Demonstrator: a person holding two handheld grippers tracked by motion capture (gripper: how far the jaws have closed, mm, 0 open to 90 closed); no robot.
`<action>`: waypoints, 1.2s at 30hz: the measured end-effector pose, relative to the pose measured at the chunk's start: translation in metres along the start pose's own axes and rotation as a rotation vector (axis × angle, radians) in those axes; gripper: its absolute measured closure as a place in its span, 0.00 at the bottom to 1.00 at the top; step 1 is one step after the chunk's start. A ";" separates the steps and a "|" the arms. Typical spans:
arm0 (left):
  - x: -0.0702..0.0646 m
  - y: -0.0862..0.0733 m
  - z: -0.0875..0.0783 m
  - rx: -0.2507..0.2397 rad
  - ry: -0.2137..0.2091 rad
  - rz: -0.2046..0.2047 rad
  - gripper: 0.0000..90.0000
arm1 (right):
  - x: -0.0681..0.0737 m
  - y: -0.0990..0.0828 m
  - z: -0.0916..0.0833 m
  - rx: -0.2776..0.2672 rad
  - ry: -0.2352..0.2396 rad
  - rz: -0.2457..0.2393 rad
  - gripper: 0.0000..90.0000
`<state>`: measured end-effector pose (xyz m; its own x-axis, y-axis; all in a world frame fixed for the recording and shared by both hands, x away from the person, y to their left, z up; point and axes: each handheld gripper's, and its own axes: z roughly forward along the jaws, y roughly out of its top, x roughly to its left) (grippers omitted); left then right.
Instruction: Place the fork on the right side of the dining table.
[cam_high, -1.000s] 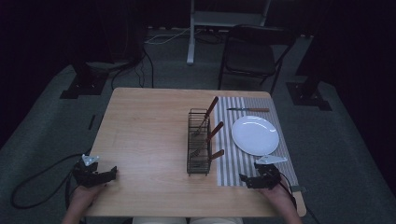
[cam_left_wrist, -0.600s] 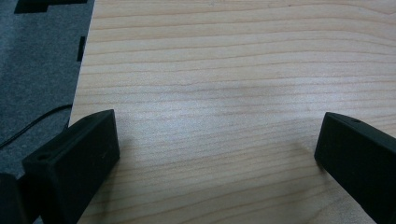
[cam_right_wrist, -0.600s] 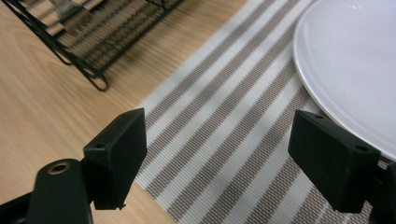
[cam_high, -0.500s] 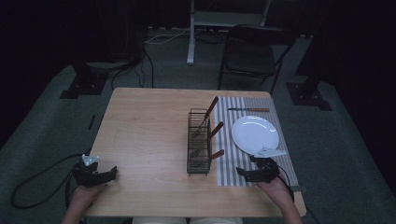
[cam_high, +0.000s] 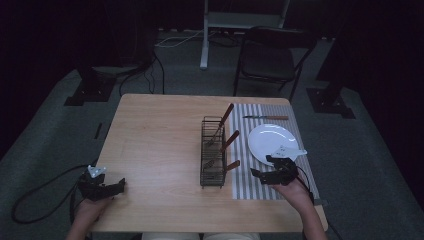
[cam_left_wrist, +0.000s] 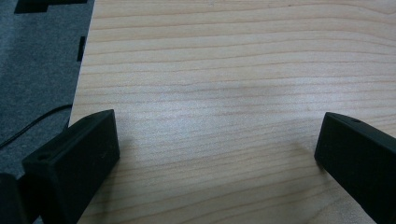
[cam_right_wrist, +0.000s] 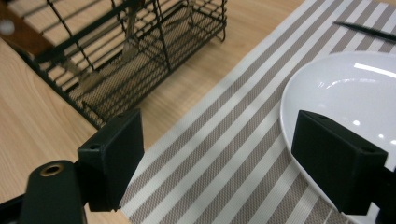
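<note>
Right claw, jaws wide and empty, hovers between wire rack and white plate; a careless sweep could knock either

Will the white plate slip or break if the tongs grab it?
The white plate looks glossy, so it would probably be slippery. It seems hard and thin, likely breakable if dropped. Lying flat on the striped mat, it shouldn't roll.

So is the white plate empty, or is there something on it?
Empty. The white plate shows bare glossy surface in the high view and the right gripper view; the knife lies apart.
</note>
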<state>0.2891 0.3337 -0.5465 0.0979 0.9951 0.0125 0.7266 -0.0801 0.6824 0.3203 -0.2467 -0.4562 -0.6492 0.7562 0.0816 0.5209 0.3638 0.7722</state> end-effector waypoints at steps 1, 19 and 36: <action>0.000 0.000 0.000 0.000 0.000 0.000 0.00 | 0.000 0.002 0.000 -0.006 -0.007 -0.002 0.17; 0.000 0.000 0.000 0.000 0.000 0.000 0.00 | -0.010 0.048 -0.002 -0.046 0.027 -0.013 0.17; 0.000 0.000 0.000 -0.002 0.000 -0.004 0.00 | 0.002 0.082 0.010 -0.065 0.100 -0.054 0.19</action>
<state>0.2892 0.3334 -0.5466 0.0953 0.9954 0.0100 0.7254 -0.0764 0.6841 0.3675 -0.2096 -0.3988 -0.7287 0.6777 0.0986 0.4491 0.3642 0.8159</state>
